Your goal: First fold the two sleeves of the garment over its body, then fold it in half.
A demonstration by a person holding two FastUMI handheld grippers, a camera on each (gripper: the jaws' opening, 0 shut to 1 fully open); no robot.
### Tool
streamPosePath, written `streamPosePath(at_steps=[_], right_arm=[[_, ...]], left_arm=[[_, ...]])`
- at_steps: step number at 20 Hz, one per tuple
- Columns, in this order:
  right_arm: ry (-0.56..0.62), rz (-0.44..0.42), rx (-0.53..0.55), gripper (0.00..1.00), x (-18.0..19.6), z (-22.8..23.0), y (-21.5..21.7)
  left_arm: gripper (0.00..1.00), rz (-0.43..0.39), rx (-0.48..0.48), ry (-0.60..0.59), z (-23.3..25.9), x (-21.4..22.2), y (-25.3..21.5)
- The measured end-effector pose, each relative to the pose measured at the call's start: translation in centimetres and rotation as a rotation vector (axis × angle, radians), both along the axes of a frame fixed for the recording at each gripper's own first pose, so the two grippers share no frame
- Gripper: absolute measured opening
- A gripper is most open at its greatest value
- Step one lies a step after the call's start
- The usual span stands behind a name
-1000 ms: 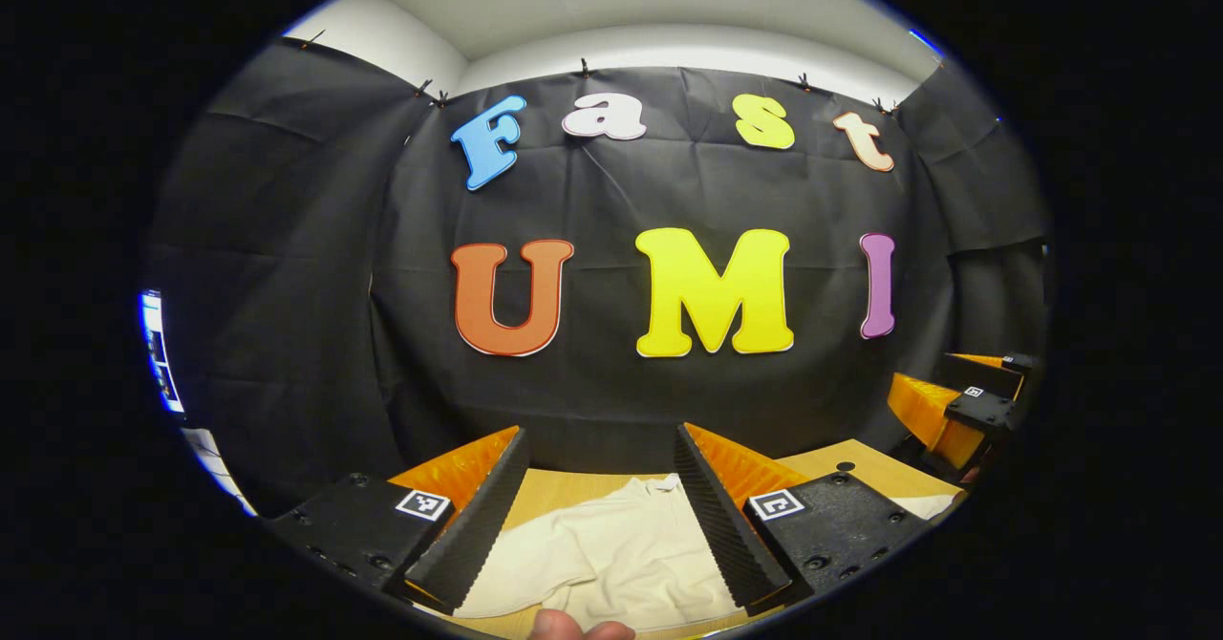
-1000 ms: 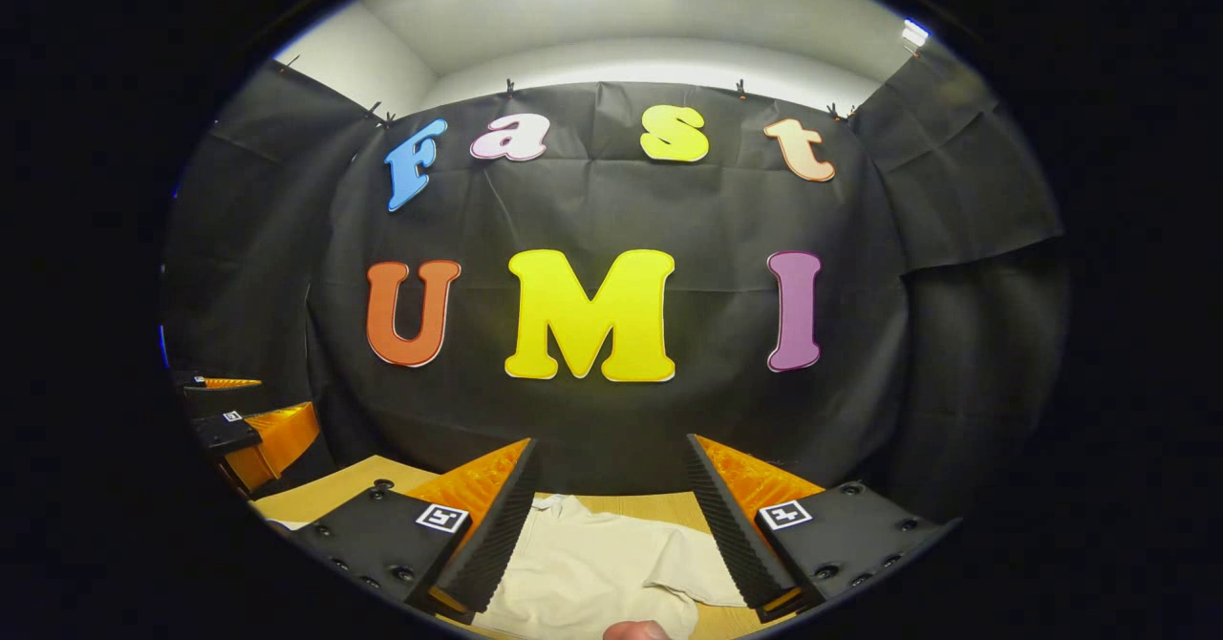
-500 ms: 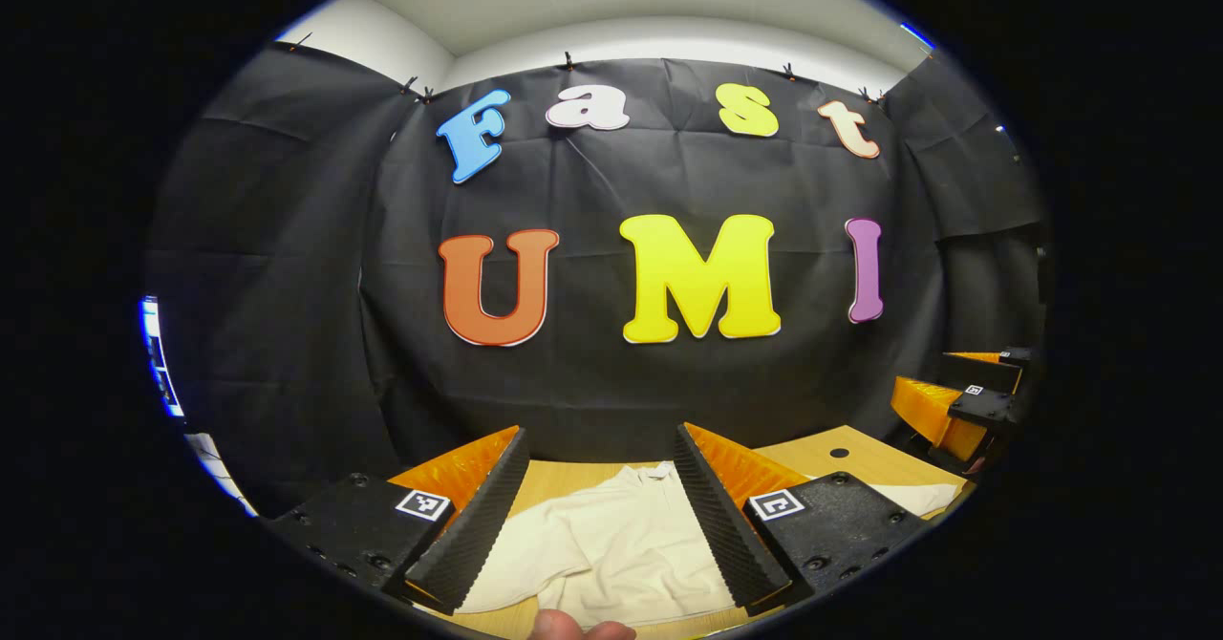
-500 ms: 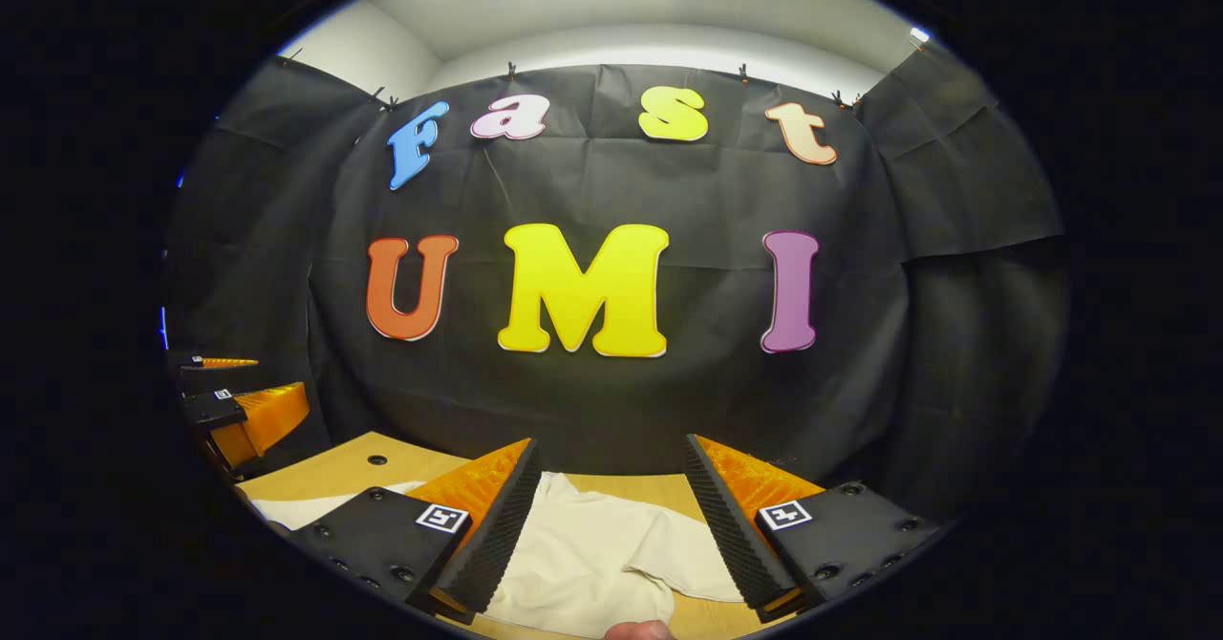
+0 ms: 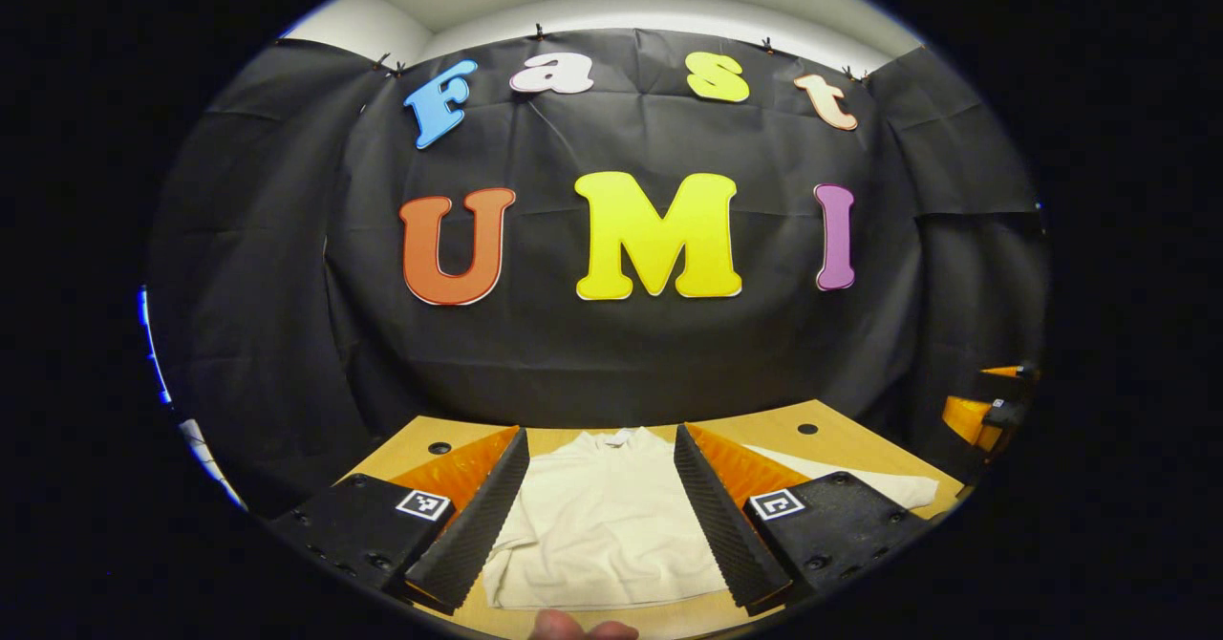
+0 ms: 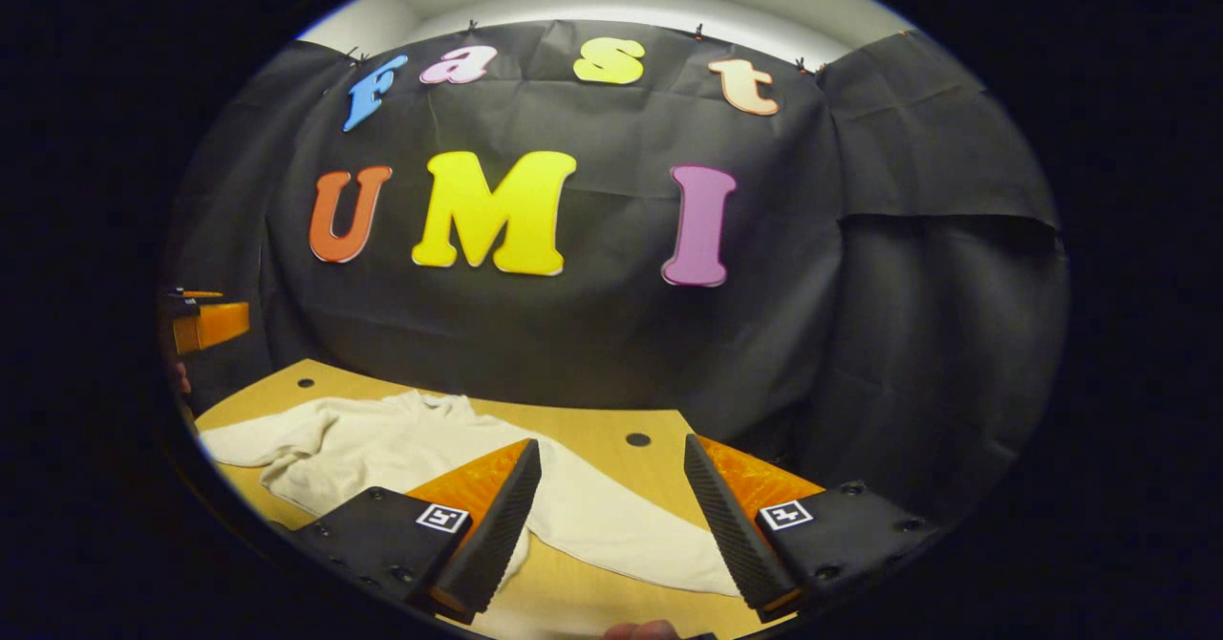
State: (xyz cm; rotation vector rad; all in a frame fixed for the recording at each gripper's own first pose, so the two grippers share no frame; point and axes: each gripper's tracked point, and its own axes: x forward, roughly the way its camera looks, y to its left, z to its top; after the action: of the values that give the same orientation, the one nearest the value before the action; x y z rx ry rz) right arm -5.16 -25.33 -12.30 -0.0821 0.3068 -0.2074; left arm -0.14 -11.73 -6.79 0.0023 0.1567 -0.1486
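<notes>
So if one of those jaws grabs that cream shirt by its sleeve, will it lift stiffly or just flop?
Probably flop: the shirt lies limp and wrinkled on the table, its sleeve draped flat. It looks thin, so likely light. It may drag and bunch rather than slide as one piece.

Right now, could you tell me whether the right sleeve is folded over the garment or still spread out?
Spread out: the sleeve lies flat on the table, stretching away from the garment.
</notes>
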Motion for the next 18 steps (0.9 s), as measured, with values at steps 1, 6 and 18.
streamPosePath(at_steps=[1, 6, 18], right_arm=[[0.035, -0.019, 0.002, 0.94, -0.6, -1.6, -1.8], [0.226, -0.111, 0.058, 0.94, -1.9, -10.2, -9.0], [0.521, -0.192, 0.188, 0.94, -2.6, -22.3, -14.4]], left_arm=[[0.98, 0.001, -0.002, 0.014, -0.4, 0.1, -0.6], [0.98, -0.021, 0.027, 0.055, -1.4, -0.2, -3.4], [1.0, -0.025, 0.108, 0.067, -1.1, -0.9, -5.9]])
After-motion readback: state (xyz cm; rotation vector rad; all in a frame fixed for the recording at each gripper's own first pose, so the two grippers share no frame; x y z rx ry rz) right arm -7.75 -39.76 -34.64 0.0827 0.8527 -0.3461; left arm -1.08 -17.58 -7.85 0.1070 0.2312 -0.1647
